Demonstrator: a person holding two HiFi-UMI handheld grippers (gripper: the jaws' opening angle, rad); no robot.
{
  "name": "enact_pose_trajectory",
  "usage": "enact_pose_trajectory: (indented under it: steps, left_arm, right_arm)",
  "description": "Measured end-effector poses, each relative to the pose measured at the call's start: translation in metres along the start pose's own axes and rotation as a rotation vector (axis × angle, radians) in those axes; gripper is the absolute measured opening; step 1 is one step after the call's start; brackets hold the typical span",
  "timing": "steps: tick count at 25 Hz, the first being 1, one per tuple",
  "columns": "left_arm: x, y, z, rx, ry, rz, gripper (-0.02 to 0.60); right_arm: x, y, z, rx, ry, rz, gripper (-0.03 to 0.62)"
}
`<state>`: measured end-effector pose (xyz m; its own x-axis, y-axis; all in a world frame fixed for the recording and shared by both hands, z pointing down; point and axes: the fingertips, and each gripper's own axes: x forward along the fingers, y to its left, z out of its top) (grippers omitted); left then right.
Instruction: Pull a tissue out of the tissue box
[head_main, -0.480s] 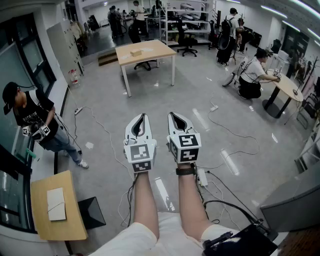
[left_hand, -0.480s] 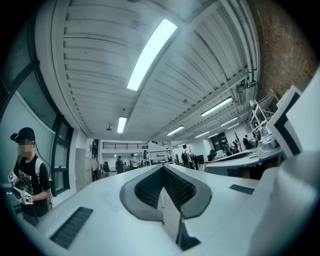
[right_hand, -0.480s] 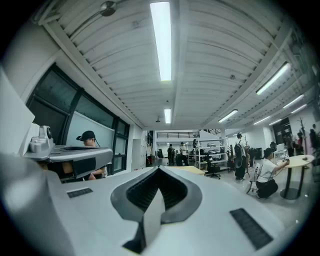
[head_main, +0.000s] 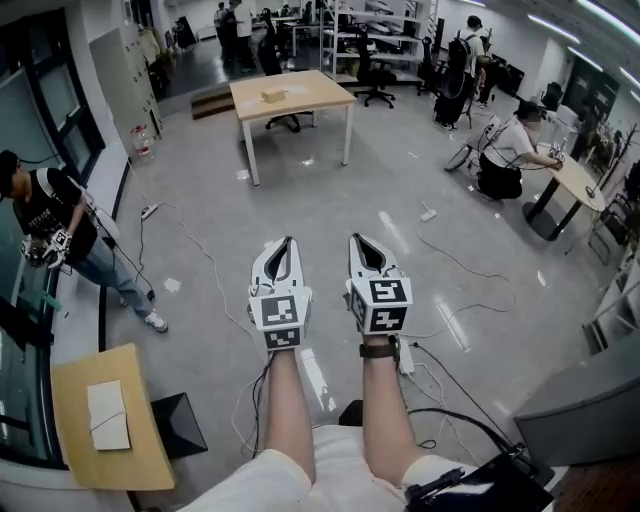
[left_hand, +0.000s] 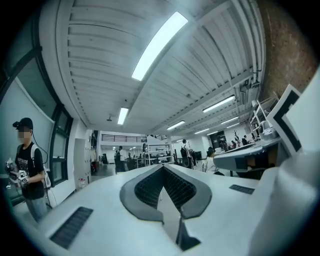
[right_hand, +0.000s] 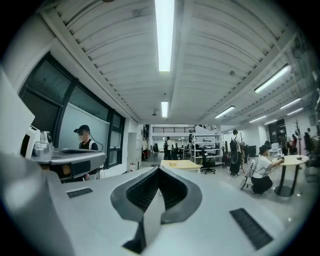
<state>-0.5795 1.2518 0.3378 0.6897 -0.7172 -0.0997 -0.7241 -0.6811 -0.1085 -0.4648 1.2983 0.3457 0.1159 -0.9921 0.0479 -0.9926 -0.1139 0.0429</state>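
A wide grey floor (head_main: 330, 190) fills an open office. Far ahead stands 1 wooden table (head_main: 310, 92). 1 person (head_main: 55, 225) stands at the left by the windows. Another (head_main: 508, 148) sits low at the right beside a round table (head_main: 580, 170). Low in the head view, 2 bare forearms hold the left gripper (head_main: 283, 242) and the right gripper (head_main: 362, 240) side by side, pointing toward the wooden table. Both have their jaws pressed fully together, with nothing between them. A small tan box (head_main: 272, 95), the only box in sight, sits on the wooden table, well apart from both grippers.
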Motion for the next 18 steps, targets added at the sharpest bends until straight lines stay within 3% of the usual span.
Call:
enact_pose_trajectory:
  steps: [9,14,18]
  left_arm:
    - [0.077,0.043,-0.049,-0.084,0.049,0.09,0.002]
    - [0.156,0.032,-0.048,-0.114,0.019,0.107,0.002]
    - [0.213,0.011,-0.044,-0.094,0.009,0.125,0.002]
  right_arm:
    - [0.07,-0.071,-0.025,-0.005,0.019,0.032,0.002]
    - [0.126,-0.156,-0.019,0.051,-0.019,0.063,0.002]
    - [0.164,-0.199,-0.015,0.032,-0.023,0.09,0.002]
